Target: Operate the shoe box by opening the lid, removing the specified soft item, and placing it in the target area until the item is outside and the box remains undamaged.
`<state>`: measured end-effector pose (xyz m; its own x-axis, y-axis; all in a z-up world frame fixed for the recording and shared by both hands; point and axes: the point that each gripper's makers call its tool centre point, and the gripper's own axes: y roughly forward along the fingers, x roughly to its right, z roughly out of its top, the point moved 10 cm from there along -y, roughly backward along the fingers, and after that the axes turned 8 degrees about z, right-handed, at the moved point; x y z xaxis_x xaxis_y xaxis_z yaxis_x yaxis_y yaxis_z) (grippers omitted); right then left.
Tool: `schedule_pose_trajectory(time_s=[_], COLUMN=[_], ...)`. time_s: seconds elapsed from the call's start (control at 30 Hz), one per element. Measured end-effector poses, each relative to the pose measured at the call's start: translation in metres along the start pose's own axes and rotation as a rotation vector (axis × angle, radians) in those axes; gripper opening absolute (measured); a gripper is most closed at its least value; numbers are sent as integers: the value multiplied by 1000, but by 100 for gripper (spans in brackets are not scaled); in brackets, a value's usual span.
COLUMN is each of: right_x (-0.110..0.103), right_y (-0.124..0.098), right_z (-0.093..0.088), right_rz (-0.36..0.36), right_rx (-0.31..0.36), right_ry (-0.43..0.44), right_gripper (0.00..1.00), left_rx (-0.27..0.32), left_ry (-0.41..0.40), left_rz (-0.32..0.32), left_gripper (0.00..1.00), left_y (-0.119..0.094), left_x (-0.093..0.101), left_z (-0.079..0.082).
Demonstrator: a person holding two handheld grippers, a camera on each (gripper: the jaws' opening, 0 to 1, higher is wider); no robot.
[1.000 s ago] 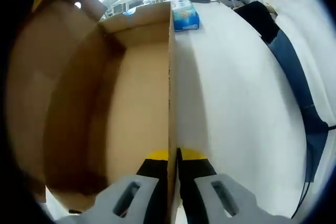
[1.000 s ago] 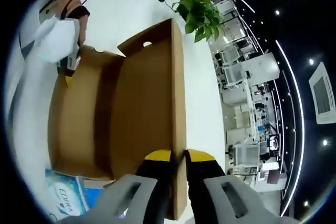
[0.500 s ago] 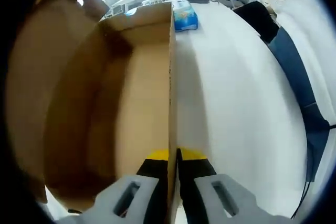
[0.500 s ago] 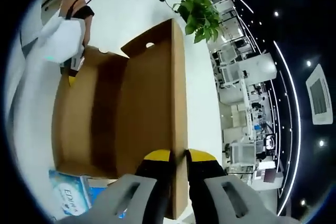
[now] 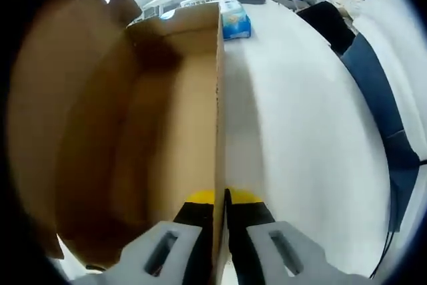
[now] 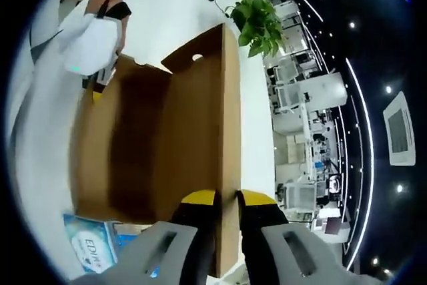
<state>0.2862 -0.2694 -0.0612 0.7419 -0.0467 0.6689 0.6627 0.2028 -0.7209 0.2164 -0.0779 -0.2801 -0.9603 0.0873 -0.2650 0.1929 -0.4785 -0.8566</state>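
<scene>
plain brown cardboard shoe box (image 5: pixel 167 131) lying open, left gripper (image 5: pixel 220 199) and right gripper (image 6: pixel 227 199) each pinching a wall

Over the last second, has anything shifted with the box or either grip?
Little changed. In the right gripper view the brown cardboard shoe box looms a bit larger and more tilted, which may be hand motion. Both grips stayed: the left gripper stays clamped on one box wall, the right gripper on another. The blue tissue pack has not moved.

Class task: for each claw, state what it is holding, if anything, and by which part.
Left claw pinches the shoe box by a side wall's top edge; right claw pinches the opposite wall's edge.
</scene>
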Motion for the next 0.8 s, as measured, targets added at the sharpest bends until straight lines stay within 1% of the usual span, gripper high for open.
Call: schedule_pose_trajectory(time_s=[0.03,0.07,0.1,0.27,0.37,0.4,0.5,0.8], right_x=[-2,-3,-11,-17,-23,-26,-32,-43], right_y=[-1,-4,-8,-10,-14,-15,-17,-24], right_z=[0,2,4,3,4,3,5,9], right_rz=[-4,-22,-20,-30,-49,-56,-67,-88], right_rx=[1,-22,-3,2,20,28,23,26], right_ry=[2,-57,-17,-19,4,31,2,-10], right_gripper=[10,10,10,10,11,11,11,12], left_rx=[0,0,0,-3,-5,-6,-7,-9], left_ry=[0,0,-5,-8,-8,-8,-9,-8], left_rz=[1,-1,0,-1,-3,-1,2,-2], left_gripper=[1,1,1,1,1,1,1,1], left_y=[0,0,1,0,0,0,0,0], left_x=[0,0,0,-1,-1,-1,0,-1], left_z=[0,0,0,0,0,0,0,1])
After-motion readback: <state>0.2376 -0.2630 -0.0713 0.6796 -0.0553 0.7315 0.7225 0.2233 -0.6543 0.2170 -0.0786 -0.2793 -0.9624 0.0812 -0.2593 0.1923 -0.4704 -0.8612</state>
